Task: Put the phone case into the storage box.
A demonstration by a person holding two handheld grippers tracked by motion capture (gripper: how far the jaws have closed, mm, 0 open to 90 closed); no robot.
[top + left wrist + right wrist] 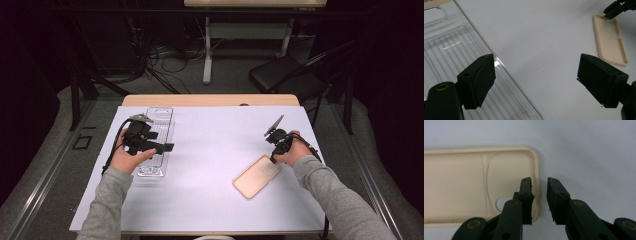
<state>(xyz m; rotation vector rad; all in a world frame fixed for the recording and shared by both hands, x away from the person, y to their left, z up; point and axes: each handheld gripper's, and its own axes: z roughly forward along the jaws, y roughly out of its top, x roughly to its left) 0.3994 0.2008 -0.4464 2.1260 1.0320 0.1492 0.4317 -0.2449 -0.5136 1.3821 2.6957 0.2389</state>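
Table (210, 200), white-covered, wooden far edge showing. Case (257, 176): beige phone case, lying hollow side up on the table's right part, long axis slanting from near-left to far-right; camera cutout with round holes at its far-right end; also seen in the left gripper view (610, 40) and the right gripper view (474, 187). Right gripper (274, 159): held in the person's right hand, tips pointed down at the case's far-right end. In the right gripper view (539, 195) its jaws straddle the case's end wall, one jaw inside the hollow by the cutout, the other outside on the table; a narrow gap remains between them, the inner jaw lies against the rim, the outer pad stands just off it, so the wall is not clamped. Tray (156, 140): clear ribbed plastic, lying lengthwise at the table's left part. Left gripper (167, 148): held in the left hand above the tray's right edge, level, pointing right; in the left gripper view (536, 77) its jaws stand wide apart with nothing between them, the tray (454, 50) beneath the left jaw, well apart from the case.
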